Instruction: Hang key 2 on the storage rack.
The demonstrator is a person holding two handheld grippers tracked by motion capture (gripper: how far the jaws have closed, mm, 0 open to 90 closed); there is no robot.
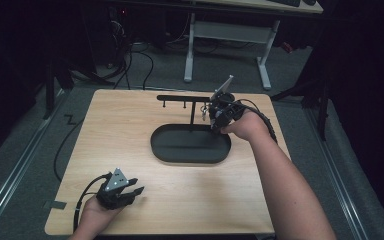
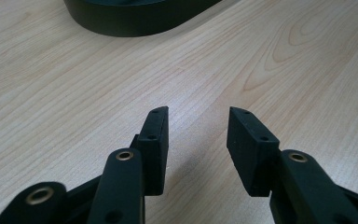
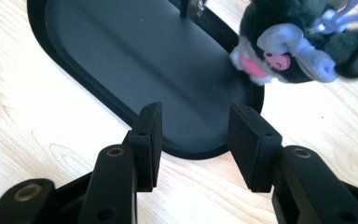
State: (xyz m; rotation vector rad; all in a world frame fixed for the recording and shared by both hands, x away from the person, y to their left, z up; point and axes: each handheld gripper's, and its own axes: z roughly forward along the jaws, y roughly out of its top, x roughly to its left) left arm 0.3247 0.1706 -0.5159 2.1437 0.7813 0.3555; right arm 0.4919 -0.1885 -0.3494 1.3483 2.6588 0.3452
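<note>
Two grippers are at work over a light wooden table point(image 1: 130, 125). The right gripper point(image 1: 215, 117) is held at the far right end of a black oval tray point(image 1: 190, 156), beside the stand's crossbar point(image 1: 182, 98), which rises on a thin post from the tray's far side. In the right gripper view its jaws stand spread with nothing between them, above the rounded end of the tray, whose rim point(image 3: 121, 109) runs across just beyond the tips. A small dark plush toy point(image 3: 289, 46), with a pale grey ear, a pink patch and a light blue cord at its top, hangs just past the tray's edge at the upper right of that view, apart from both pads. Whether it touches the tray cannot be told.

The left gripper point(image 1: 132, 192) rests near the table's near left corner, well apart from the tray. Its jaws are also spread, over bare wood grain point(image 2: 191, 70), gripping nothing.
</note>
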